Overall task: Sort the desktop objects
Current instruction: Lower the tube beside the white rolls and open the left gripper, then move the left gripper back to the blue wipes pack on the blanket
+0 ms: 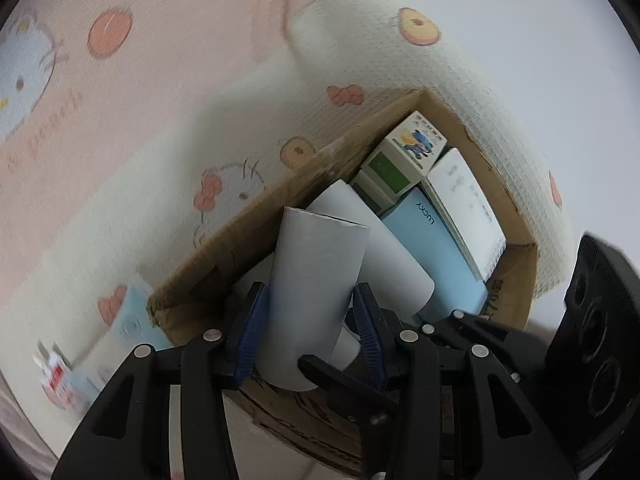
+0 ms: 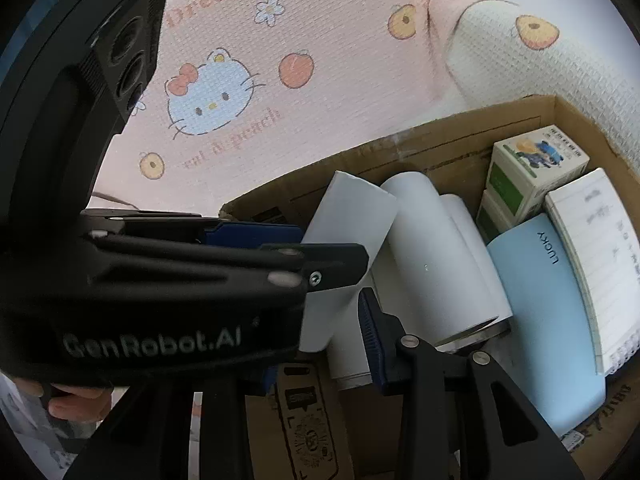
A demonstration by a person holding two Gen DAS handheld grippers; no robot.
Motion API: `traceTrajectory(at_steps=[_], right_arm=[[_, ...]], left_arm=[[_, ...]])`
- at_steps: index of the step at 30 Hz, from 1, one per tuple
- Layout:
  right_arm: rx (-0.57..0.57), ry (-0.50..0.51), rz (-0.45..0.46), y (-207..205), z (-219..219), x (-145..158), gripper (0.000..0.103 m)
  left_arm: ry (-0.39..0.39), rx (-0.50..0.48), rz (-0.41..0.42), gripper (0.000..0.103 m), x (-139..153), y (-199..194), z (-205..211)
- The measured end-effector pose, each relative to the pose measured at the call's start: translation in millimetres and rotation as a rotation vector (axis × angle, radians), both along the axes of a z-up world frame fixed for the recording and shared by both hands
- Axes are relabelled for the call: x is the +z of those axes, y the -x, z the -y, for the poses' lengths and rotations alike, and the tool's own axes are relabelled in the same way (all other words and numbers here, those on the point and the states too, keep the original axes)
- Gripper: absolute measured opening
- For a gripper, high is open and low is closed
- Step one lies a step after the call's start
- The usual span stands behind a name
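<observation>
My left gripper (image 1: 310, 292) is shut on a white paper roll (image 1: 316, 272), its blue pads pressing both sides of the tube. It holds the roll tilted over an open cardboard box (image 1: 224, 248). In the right wrist view the left gripper (image 2: 332, 248) comes in from the left with the same roll (image 2: 352, 208) above the box (image 2: 420, 152). My right gripper (image 2: 320, 332) hovers over the box's near end. Its fingers stand apart; the right pad (image 2: 370, 328) shows, while the left one is mostly hidden behind the left gripper. I see nothing pinched between them.
In the box lie two more white rolls (image 2: 432, 256), a pale blue "LUCKY" book (image 2: 540, 300), a white spiral notebook (image 2: 592, 248) and small green-and-white cartons (image 2: 532, 160). A pink cartoon-print cloth (image 1: 120, 120) covers the table. Blue and red packets (image 1: 132, 324) lie left of the box.
</observation>
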State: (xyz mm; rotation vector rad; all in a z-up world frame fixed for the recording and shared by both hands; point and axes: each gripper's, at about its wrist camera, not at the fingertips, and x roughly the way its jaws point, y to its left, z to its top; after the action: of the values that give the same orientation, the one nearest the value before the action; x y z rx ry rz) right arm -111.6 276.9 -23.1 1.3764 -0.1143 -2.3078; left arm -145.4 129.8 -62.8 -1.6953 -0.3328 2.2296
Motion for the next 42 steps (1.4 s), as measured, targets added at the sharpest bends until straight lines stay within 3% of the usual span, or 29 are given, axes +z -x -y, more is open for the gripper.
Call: traceTrajectory(at_steps=[4, 11, 15, 21, 28, 30, 34, 38, 39, 42], right_arm=[[0.006, -0.016, -0.006, 0, 2, -2, 0.038], [0.018, -0.025, -0.002, 2, 2, -2, 0.039], [0.048, -0.075, 0.0, 3, 4, 0, 0.043], [0.081, -0.144, -0.029, 3, 4, 4, 0.043], [0.13, -0.15, -0.02, 8, 3, 1, 0.042], [0.155, -0.179, -0.024, 7, 7, 0, 0.041], [0.191, -0.265, -0.033, 5, 12, -1, 0.038], [0.184, -0.25, -0.025, 7, 9, 0, 0.038], [0.125, -0.245, -0.025, 7, 9, 0, 0.038], [0.103, -0.242, -0.043, 5, 8, 1, 0.038]], left_arm=[[-0.032, 0.029, 0.062, 0.048, -1, 3, 2], [-0.046, 0.074, 0.063, 0.047, 0, -2, 0], [-0.101, 0.082, 0.091, 0.047, 0, -3, 2], [-0.123, 0.086, 0.061, 0.045, 3, -9, 2], [-0.127, 0.102, 0.022, 0.039, 3, -14, 8], [-0.125, 0.112, 0.03, 0.029, 3, -15, 8], [-0.124, 0.109, 0.042, 0.027, 1, -14, 9], [-0.123, 0.096, 0.03, 0.027, 0, -14, 8], [-0.116, 0.097, 0.022, 0.027, 0, -14, 7], [-0.099, 0.085, -0.012, 0.027, 0, -15, 3]])
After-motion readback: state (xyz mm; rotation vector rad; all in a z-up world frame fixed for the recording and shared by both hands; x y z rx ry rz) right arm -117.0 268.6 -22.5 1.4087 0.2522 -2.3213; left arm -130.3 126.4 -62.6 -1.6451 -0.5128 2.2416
